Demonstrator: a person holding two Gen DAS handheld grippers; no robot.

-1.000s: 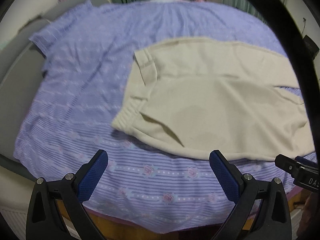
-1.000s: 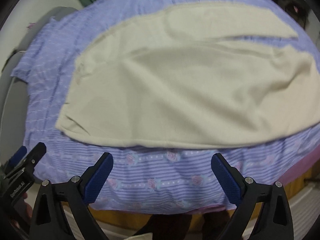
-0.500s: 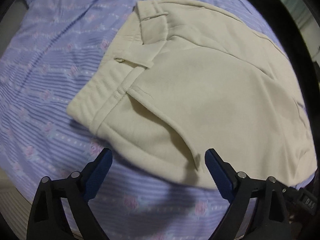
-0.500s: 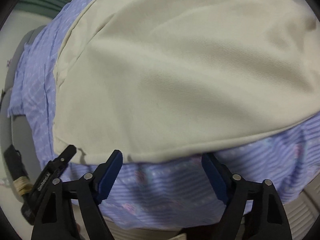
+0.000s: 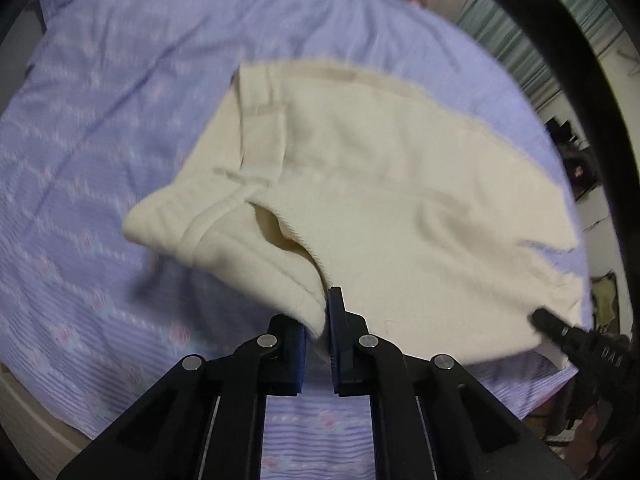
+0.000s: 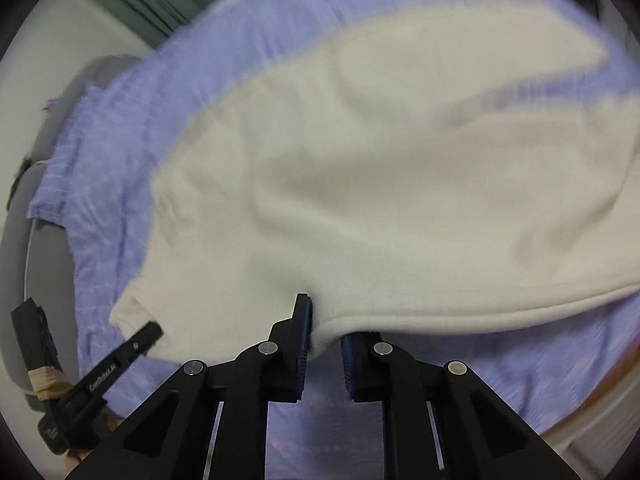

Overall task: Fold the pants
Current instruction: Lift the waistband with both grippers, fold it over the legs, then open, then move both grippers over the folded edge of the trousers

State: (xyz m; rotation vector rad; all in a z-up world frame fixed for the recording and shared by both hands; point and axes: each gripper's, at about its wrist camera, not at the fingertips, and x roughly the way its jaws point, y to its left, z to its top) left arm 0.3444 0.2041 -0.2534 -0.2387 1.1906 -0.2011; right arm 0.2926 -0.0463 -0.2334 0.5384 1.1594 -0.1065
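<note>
Cream pants (image 5: 400,208) lie on a purple striped bedsheet (image 5: 100,140), waistband to the left and legs running right. My left gripper (image 5: 318,322) is shut on the near edge of the pants by the side pocket opening. My right gripper (image 6: 324,332) is shut on the near edge of the pants (image 6: 380,200) further along the leg. That edge is lifted a little off the sheet. Each gripper shows at the edge of the other's view: the right gripper (image 5: 576,340), the left gripper (image 6: 120,356).
The sheet (image 6: 120,120) covers a bed with a grey base (image 6: 16,240) at the left. Green curtains (image 6: 132,4) hang behind. Dark clutter (image 5: 580,160) sits past the bed's far right side. The bed's near edge lies just below my grippers.
Both grippers were open and above the near edge of the pants; they have moved in and shut on that edge, which now lifts slightly. Both views are motion-blurred.
</note>
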